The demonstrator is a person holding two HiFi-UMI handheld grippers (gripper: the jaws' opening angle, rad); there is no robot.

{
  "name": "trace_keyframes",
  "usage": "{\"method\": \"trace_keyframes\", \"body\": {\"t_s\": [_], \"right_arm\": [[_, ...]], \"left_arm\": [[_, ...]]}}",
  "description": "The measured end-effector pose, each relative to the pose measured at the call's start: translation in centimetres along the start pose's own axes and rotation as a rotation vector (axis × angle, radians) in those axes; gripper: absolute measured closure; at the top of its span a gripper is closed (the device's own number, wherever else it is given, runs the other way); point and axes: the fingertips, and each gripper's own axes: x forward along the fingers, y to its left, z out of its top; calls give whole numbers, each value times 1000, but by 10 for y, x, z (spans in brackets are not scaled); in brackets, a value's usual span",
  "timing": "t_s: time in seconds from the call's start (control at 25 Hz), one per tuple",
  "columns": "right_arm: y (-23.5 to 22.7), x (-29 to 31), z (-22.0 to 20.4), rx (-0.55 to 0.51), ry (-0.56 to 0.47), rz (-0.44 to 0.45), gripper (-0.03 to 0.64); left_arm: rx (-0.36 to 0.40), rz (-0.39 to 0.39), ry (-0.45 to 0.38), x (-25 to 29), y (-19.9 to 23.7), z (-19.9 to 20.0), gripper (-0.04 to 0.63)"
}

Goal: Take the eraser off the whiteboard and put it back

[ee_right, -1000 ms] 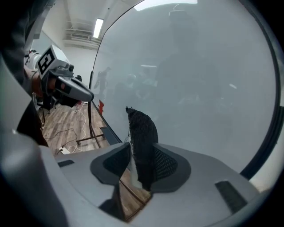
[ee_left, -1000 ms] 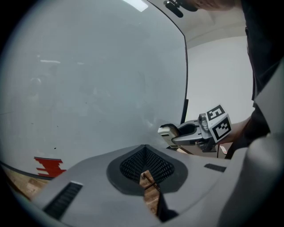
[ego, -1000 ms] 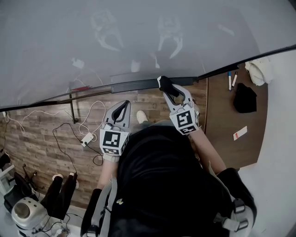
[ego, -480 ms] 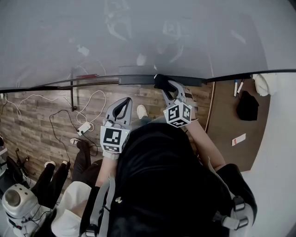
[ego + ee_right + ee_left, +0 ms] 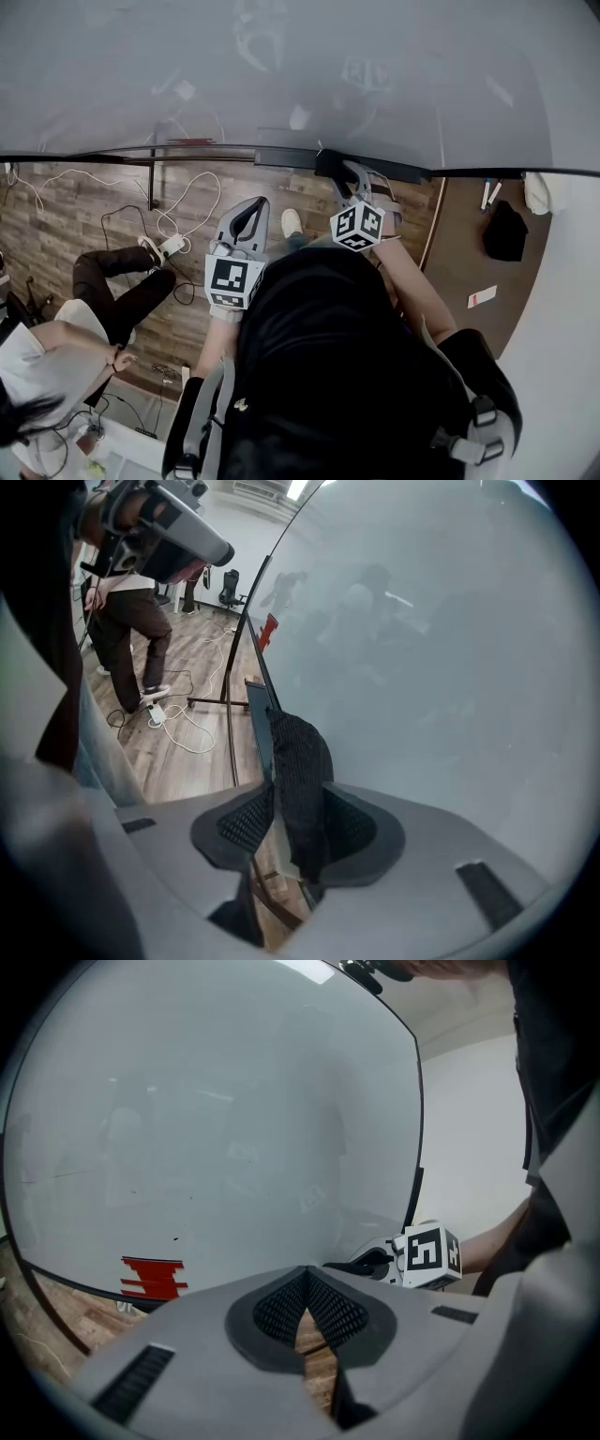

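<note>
At the far left a person (image 5: 56, 347) sits low on the wooden floor (image 5: 84, 220) with dark-trousered legs stretched toward the right. Just right of those legs a white power strip (image 5: 172, 246) lies among loose white cables (image 5: 192, 202), near the foot of the board's stand. The whiteboard (image 5: 300, 66) fills the far side of the scene, and a patch of red marks (image 5: 153, 1277) sits low on it toward the left.

The left gripper (image 5: 255, 204) hangs in the air short of the board, apart from it. Its dark ribbed pads (image 5: 281, 1307) are pressed together at the tips with nothing between them. Its marker cube (image 5: 232, 280) faces up, near the holder's dark clothing. A white shoe (image 5: 292, 222) shows on the floor between the two grippers.

The right gripper (image 5: 347, 180) reaches to the board's lower edge and pinches the eraser (image 5: 300, 752), a dark, rough-textured block standing upright between its pads (image 5: 244, 822). The eraser is at the dark tray (image 5: 281, 157) that runs along the bottom of the whiteboard; I cannot tell whether it rests on the tray.

Further right stands a brown table (image 5: 459, 253) with two markers (image 5: 487, 194), a black object (image 5: 506, 230), a white cloth (image 5: 537, 192) and a small white card (image 5: 481, 297)
</note>
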Motion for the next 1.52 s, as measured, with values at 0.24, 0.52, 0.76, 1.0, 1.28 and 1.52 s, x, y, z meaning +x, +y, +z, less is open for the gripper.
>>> {"method": "trace_keyframes", "body": {"t_s": [0.24,0.52,0.76,1.0,1.28,1.52], "right_arm": [[6,10,0,-81,26,-4,446],[13,20,3,-144,64,-2,436],[17,25,1,-159,72,4,412],[20,24,6,-161,58,8,394],[17,20,7,-166,44,-12,408],[18,23,4,-181,61,-9,419]], "left_arm": [[-11,28,6,-6,5,-5,588],[-22,49,2,-12,9,-7,588],[-23,56,-2,-12,4,-7,588],[-22,55,2,-14,4,-8,588],[-26,54,8,-11,4,-10,588],[-28,55,16,-10,6,-9,588]]}}
